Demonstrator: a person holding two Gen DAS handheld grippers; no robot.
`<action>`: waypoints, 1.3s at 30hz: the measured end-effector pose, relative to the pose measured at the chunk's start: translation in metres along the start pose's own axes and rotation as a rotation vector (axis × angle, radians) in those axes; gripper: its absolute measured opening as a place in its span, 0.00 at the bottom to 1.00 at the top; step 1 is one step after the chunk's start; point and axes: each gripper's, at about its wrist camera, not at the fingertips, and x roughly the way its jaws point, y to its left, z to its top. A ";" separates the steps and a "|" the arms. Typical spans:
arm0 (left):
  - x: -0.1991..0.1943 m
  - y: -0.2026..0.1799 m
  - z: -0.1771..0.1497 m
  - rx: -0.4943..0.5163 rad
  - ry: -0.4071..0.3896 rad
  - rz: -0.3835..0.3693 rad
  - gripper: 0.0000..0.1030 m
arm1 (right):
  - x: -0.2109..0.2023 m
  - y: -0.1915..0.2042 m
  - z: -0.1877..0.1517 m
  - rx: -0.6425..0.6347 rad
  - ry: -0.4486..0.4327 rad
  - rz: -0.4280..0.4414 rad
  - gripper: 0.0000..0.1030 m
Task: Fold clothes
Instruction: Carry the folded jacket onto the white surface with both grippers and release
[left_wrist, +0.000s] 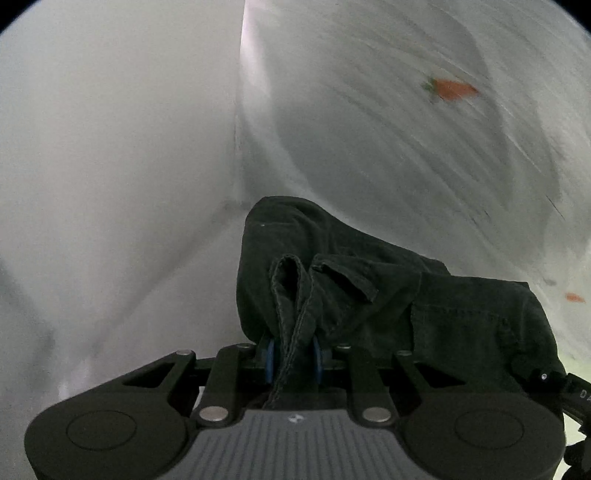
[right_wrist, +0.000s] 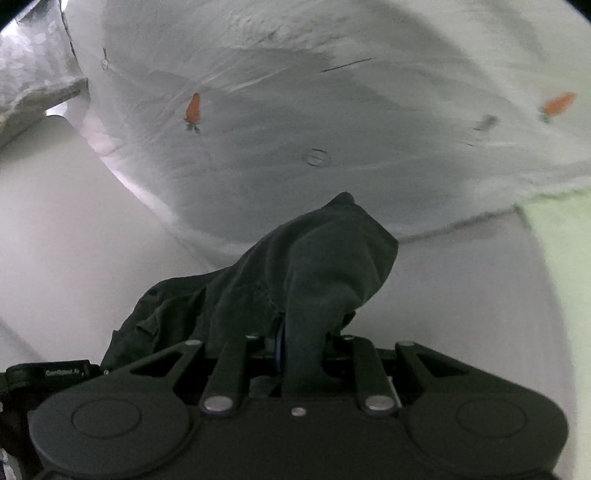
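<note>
A dark green garment (left_wrist: 388, 295) hangs between my two grippers, bunched over both sets of fingers. In the left wrist view my left gripper (left_wrist: 293, 350) is shut on a folded hem of it, blue pads pressing from both sides; the cloth drapes off to the right. My right gripper (right_wrist: 295, 339) is shut on another fold of the same garment (right_wrist: 314, 266), which covers the fingertips and trails down to the left. Motion blur smears the background in the left wrist view.
A white sheet with small orange carrot prints (right_wrist: 192, 108) covers the surface ahead (left_wrist: 452, 88). A plain white surface (right_wrist: 92, 229) lies to the left. A pale green patch (right_wrist: 557, 229) shows at the right, and grey patterned cloth (right_wrist: 33, 70) at the top left.
</note>
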 end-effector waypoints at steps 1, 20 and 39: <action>0.014 0.009 0.015 0.008 -0.009 -0.004 0.21 | 0.016 0.007 0.005 0.009 -0.005 -0.001 0.17; 0.059 0.028 -0.005 0.022 0.033 0.052 0.98 | 0.076 0.053 -0.035 -0.338 0.138 -0.370 0.96; -0.151 -0.098 -0.151 0.144 -0.138 0.084 1.00 | -0.174 0.057 -0.098 -0.390 -0.052 -0.266 1.00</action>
